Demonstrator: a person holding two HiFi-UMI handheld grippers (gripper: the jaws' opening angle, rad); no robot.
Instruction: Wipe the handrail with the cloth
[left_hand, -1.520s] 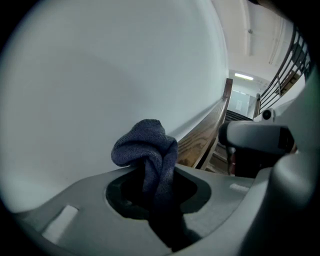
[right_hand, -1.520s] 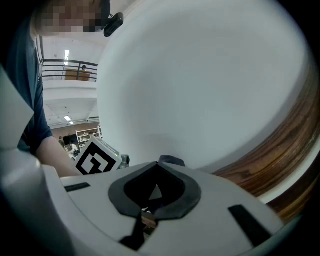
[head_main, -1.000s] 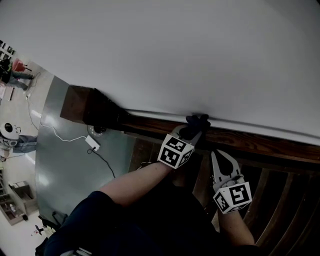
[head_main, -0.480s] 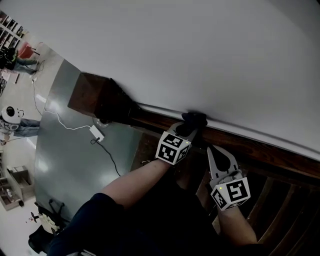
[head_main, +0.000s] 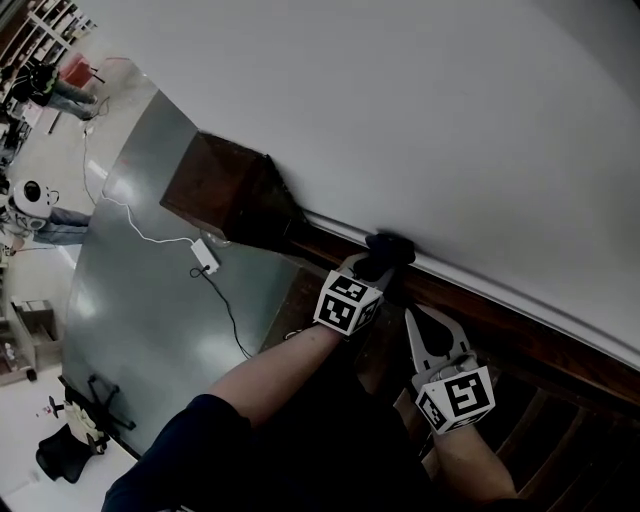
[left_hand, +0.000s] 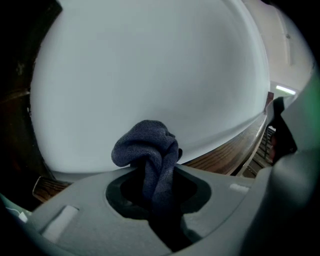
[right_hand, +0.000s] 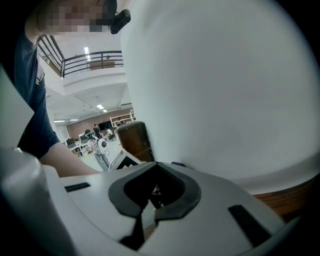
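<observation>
The left tongs (left_hand: 161, 197) are clenched on the cloth (left_hand: 146, 150), a dark blue bundle that rises out from between the jaws. In the head view these tongs (head_main: 383, 258) press the cloth (head_main: 391, 246) on the top of the handrail (head_main: 500, 305), just against the white wall (head_main: 420, 100). The right tongs (right_hand: 152, 212) are closed, with nothing between the jaws. In the head view they (head_main: 411, 318) hang below the handrail, near the cloth but apart from it.

Only the left gripper view shows how the cloth is folded and pinched. Only the head view shows the floor with a white cable (head_main: 150, 232). The right gripper view shows the dark post (right_hand: 136, 141) standing upright.
</observation>
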